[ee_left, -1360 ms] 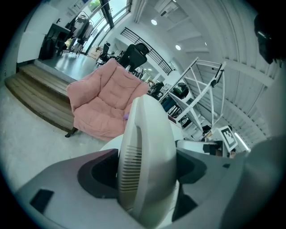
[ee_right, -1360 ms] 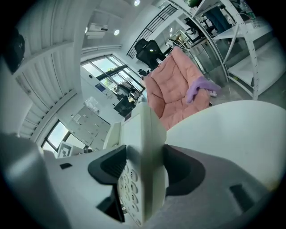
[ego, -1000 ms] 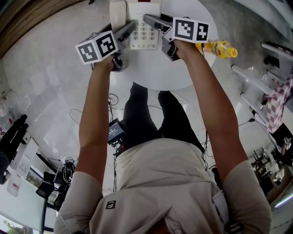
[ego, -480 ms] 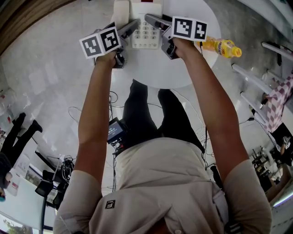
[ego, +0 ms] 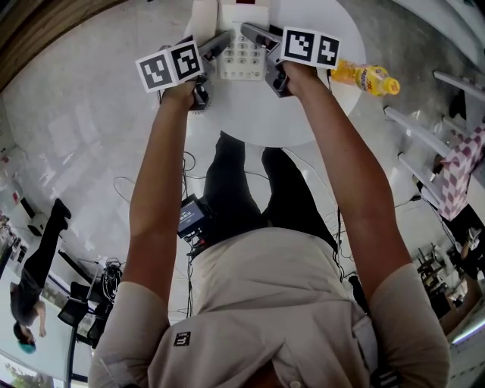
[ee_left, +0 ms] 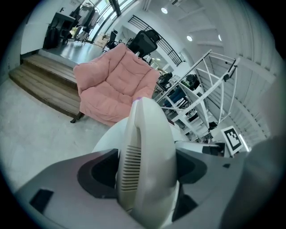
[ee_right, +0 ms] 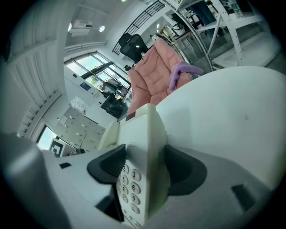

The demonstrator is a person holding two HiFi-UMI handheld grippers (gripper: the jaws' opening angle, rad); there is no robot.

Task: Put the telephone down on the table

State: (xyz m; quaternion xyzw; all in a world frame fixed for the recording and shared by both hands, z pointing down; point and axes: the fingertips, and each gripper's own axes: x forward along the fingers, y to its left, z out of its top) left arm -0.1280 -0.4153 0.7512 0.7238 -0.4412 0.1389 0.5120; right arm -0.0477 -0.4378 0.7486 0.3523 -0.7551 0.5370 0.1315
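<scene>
A cream desk telephone [ego: 241,47] with a keypad sits at the far side of the round white table [ego: 265,121]. Its handset [ego: 201,19] lies along the phone's left side. My left gripper [ego: 214,45] is shut on the handset [ee_left: 145,156], which fills the left gripper view between the two dark pads. On the phone's right edge my right gripper [ego: 256,35] is shut on the base [ee_right: 142,152], keypad buttons showing at the left pad. Whether the phone rests on the table or hangs just above it cannot be told.
A yellow drink bottle [ego: 367,78] lies on the table's right side. A pink armchair [ee_left: 114,85] stands beyond the table, with wooden steps [ee_left: 40,85] to its left and white shelving [ee_left: 196,107] to its right. Cables and a small device [ego: 193,216] lie on the floor by my legs.
Both grippers and the telephone have shifted a little farther away and to the right over the table. The grips look the same.
</scene>
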